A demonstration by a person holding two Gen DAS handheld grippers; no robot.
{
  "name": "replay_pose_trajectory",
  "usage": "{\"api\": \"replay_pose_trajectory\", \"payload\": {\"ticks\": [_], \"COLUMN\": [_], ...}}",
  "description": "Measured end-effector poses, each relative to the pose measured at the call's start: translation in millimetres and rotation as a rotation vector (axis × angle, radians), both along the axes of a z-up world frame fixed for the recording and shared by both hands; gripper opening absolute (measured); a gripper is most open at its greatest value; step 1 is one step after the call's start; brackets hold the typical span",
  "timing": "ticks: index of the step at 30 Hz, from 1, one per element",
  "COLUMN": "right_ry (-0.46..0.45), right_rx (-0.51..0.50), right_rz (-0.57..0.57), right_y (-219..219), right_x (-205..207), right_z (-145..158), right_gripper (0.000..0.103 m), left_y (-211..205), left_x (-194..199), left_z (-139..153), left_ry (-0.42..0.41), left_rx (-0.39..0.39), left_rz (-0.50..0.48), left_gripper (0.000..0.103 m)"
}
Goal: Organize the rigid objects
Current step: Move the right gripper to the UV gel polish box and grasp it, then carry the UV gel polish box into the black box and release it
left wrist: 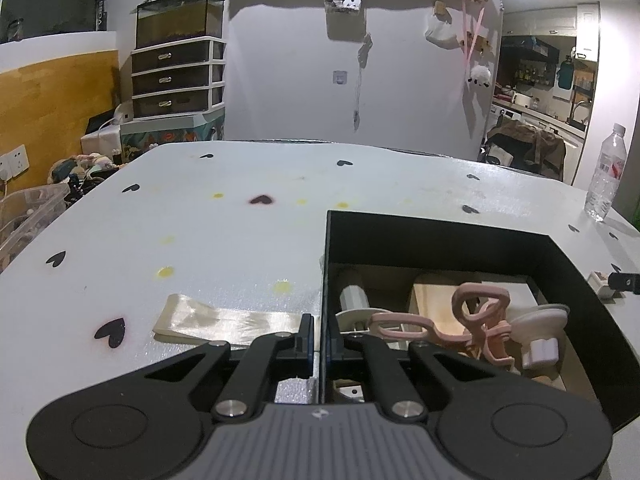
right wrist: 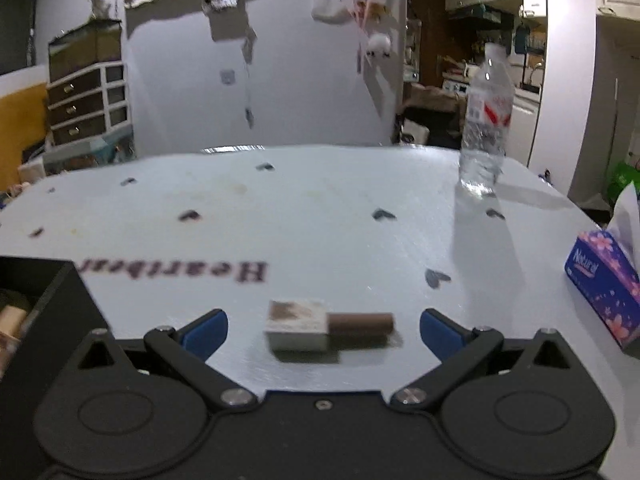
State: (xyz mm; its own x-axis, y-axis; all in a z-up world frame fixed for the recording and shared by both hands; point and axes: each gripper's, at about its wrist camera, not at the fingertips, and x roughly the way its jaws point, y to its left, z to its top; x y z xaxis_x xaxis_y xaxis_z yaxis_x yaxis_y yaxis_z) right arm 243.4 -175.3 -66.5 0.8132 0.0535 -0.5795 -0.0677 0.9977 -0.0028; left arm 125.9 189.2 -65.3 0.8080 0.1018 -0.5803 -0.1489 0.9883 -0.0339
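Observation:
My left gripper point(left wrist: 319, 334) is shut on the left wall of an open black box point(left wrist: 440, 246). Inside the box lie a pink eyelash curler point(left wrist: 476, 320), a white suction-cup piece point(left wrist: 540, 328), a white cylinder point(left wrist: 352, 300) and a wooden board point(left wrist: 436, 304). In the right wrist view my right gripper point(right wrist: 323, 326) stands open low over the table. A small white block with a brown cylinder point(right wrist: 320, 330) lies between its blue pads point(right wrist: 208, 330) without touching them; the picture is blurred. The same block point(left wrist: 602, 282) shows right of the box.
A cream ribbon strip point(left wrist: 224, 320) lies left of the box. A water bottle point(right wrist: 486, 120) stands at the far right of the white heart-print table point(right wrist: 320, 208). A purple tissue box point(right wrist: 604, 292) sits at the right edge. The black box corner point(right wrist: 40, 300) is at the left.

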Motion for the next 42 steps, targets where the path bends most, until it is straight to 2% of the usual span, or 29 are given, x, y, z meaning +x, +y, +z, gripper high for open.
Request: {"api": "replay_pose_trajectory", "payload": {"ticks": [7,13,19,20,24,28,38,42], "right_ry": [0.059,0.081,0.094,0.089,0.096,0.068,-0.064,-0.074], "right_rx": [0.025,0.027,0.006,0.002,-0.015,-0.028,-0.044,-0.062], "right_rz": [0.012,0.006,0.022,0.039,0.082,0.220,0.748,0.982], "right_y": [-6.9,-3.0,-3.1,-2.5,-0.9,7.7,53.6,75.3], "right_x": [20.1,32.4,35.9,34.9,32.8,20.4,-21.7,-35.7], "right_z": [-16.8,-18.0,-22.4,-22.0,-18.7,-6.8,66.1,84.9], "right_gripper": [0.103,0.102,0.093,0.088,0.086,0.086,0.086,0.086], "left_y": [-1.2,-1.6,-1.7,-1.5,-1.7,-2.1,-1.9,-1.4], "left_x": [2.7,3.7,3.7,3.8,3.8,3.9,2.9,1.9], "left_z": [0.5,1.1,1.1,1.1,1.1,1.0,1.5,1.7], "left_ry": [0.009,0.011,0.011,0.011,0.011,0.011,0.010,0.007], "left_rx": [0.008,0.010,0.010,0.008,0.011,0.010,0.009,0.004], "left_rz": [0.006,0.007,0.006,0.007,0.006,0.005,0.003,0.003], "left_gripper": [0.005,0.005,0.005,0.005,0.005,0.005,0.005,0.005]}}
